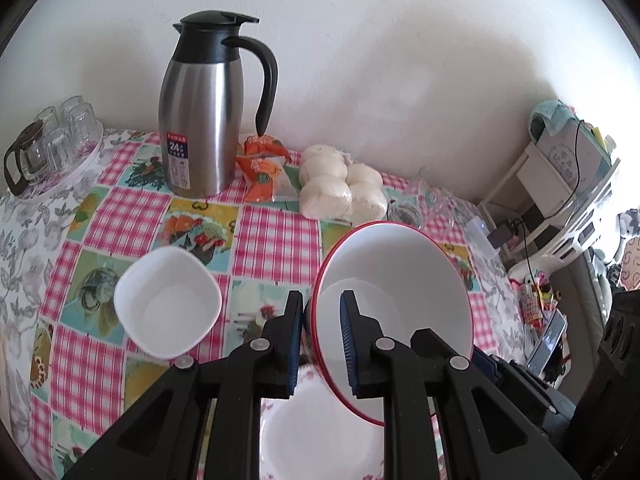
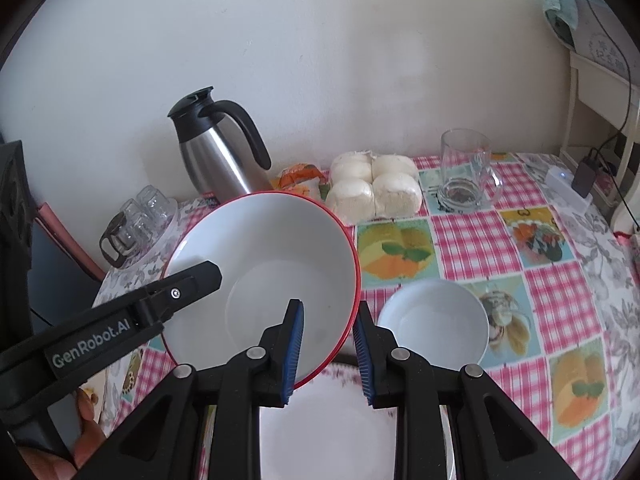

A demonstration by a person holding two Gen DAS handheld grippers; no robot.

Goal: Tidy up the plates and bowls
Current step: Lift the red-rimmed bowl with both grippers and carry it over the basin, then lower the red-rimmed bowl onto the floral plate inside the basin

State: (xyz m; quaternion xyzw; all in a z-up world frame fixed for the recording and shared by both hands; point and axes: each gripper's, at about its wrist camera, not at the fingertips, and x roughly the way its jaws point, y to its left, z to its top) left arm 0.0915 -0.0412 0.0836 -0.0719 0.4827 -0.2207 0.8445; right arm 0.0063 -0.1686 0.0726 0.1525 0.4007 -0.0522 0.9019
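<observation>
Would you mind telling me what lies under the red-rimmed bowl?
A white plate with a floral rim lies below the raised red-rimmed bowl. The tools and bowl cover most of it.

Soft daylight, bright; faint shadows on wall [image 1: 360, 60]; fisheye bending and dark vignette at edges; mild blur.

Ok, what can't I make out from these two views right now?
- Plate: both views, its near part is hidden behind the tool bodies and cut by the frame.
- Red-rimmed bowl: underside unseen, so contact with the plate is unclear.
- Kettle label: print too small to read.
</observation>
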